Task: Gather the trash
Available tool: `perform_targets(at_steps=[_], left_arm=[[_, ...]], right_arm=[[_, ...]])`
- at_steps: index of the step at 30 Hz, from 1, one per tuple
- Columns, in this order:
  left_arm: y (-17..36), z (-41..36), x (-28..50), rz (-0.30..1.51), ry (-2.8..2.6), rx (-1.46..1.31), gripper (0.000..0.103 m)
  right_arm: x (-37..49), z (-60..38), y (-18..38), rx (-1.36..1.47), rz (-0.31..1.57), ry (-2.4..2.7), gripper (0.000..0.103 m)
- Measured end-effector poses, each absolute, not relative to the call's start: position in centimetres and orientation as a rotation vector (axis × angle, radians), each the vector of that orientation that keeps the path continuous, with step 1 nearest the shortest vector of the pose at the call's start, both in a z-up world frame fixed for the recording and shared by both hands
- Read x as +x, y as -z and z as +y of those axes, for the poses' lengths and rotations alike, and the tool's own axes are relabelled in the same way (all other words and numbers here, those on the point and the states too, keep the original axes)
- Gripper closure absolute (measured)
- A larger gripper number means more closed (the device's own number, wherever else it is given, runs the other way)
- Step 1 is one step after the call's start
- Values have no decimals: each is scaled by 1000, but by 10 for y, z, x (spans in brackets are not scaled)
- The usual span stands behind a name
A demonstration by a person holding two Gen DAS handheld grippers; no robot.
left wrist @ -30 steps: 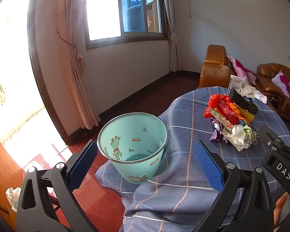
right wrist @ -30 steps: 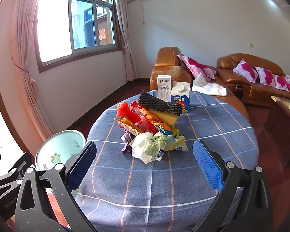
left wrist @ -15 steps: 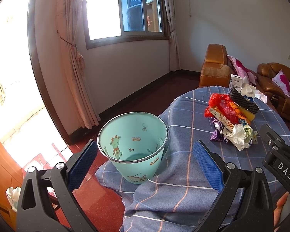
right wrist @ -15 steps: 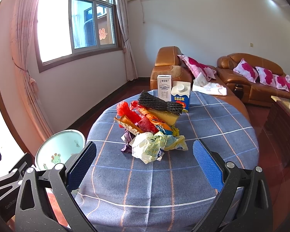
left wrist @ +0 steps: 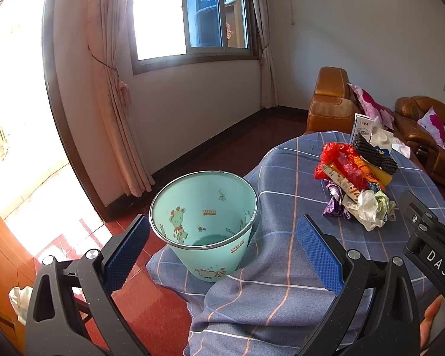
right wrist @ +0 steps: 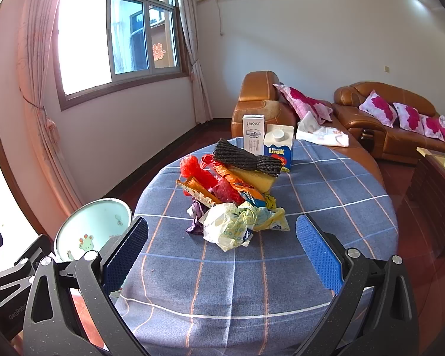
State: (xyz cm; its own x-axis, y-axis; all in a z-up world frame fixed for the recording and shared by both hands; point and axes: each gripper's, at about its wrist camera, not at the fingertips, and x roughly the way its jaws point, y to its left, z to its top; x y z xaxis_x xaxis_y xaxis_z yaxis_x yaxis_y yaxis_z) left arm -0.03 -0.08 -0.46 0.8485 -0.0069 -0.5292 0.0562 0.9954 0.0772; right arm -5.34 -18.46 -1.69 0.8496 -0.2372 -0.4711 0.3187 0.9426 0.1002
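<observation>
A pile of trash (right wrist: 237, 195) lies on the round table with a blue checked cloth (right wrist: 326, 195): red plastic, wrappers, a crumpled white-yellow bag (right wrist: 231, 228), a black mesh piece on a yellow sponge. It also shows in the left wrist view (left wrist: 356, 181). A mint-green bin (left wrist: 204, 222) with cartoon prints stands at the table's left edge, empty inside; it also shows in the right wrist view (right wrist: 92, 228). My left gripper (left wrist: 222, 252) is open, just short of the bin. My right gripper (right wrist: 222, 249) is open, just short of the pile.
Two cartons (right wrist: 267, 142) stand behind the pile. Brown leather sofas (right wrist: 385, 118) with pink pillows lie beyond the table. A dark cabinet (right wrist: 436, 195) stands at right. The floor is red tile (left wrist: 151, 305). A curtained window is at left.
Nothing has visibly changed; both grippers hold nearly still.
</observation>
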Motion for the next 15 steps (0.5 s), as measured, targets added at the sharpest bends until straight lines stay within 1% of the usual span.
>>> perform_targets(at_steps=[15], left_arm=[[4, 0, 0, 558, 31, 91, 6]], right_arm=[[-53, -182, 16, 178, 467, 293, 5]])
